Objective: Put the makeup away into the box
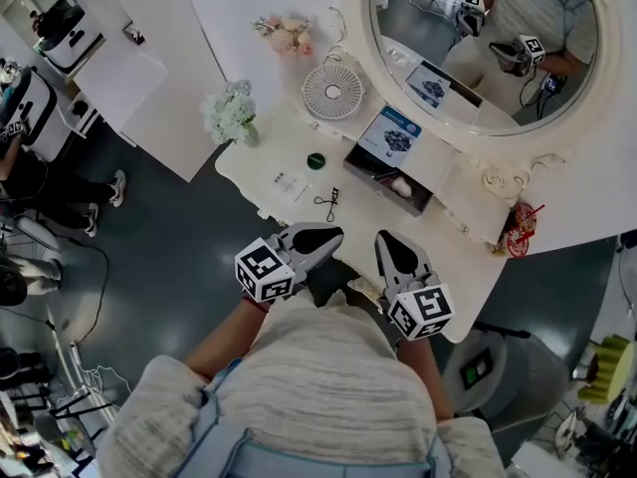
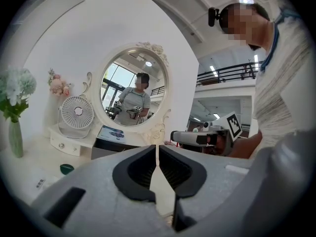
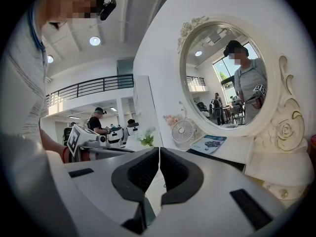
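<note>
I have both grippers near the near edge of the white counter (image 1: 299, 137). The left gripper (image 1: 334, 234) and right gripper (image 1: 384, 237) are each pressed together with nothing between the pads, as their own views confirm (image 2: 157, 151) (image 3: 159, 154). The box (image 1: 370, 171) sits open under the mirror (image 1: 478, 38). Its long axis runs from upper left to lower right in the head view, its lid is raised at the back, and a pale pink item (image 1: 401, 185) lies inside. The eyelash curler (image 1: 329, 203) lies flat between the left gripper and the box, apart from both, with its long axis running from me toward the box. I cannot tell which end is which. A green round pot (image 1: 316, 160) sits beyond it, near the box's left end.
</note>
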### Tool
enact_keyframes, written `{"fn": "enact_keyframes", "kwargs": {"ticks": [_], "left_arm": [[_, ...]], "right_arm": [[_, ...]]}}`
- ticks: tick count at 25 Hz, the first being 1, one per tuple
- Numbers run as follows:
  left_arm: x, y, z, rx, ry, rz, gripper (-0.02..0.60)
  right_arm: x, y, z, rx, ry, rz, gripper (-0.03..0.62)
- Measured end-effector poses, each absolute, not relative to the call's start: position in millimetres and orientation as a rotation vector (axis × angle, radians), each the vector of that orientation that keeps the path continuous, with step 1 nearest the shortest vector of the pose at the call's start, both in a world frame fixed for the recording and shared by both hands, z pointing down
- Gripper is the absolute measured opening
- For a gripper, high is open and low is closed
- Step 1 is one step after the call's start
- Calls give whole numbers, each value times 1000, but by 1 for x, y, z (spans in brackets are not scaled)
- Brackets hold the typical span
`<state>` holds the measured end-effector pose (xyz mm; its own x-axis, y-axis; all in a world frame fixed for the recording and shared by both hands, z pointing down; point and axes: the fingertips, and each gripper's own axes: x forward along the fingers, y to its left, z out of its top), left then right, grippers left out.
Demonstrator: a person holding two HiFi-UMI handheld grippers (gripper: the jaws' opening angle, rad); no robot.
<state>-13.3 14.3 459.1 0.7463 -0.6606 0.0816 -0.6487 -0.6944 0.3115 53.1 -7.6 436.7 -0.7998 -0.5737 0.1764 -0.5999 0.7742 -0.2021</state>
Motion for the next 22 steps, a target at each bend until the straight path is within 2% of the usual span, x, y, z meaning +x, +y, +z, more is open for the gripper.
{"fn": "enact_keyframes", "kwargs": {"ticks": [10, 22], "left_arm": [[-18, -14, 467, 2634, -967, 0, 17], [-45, -45, 506, 2600, -1022, 269, 20]], "right_arm": [[47, -29, 443, 1000, -2838, 405, 11], [28, -46, 460, 1002, -2811, 469, 11]]}}
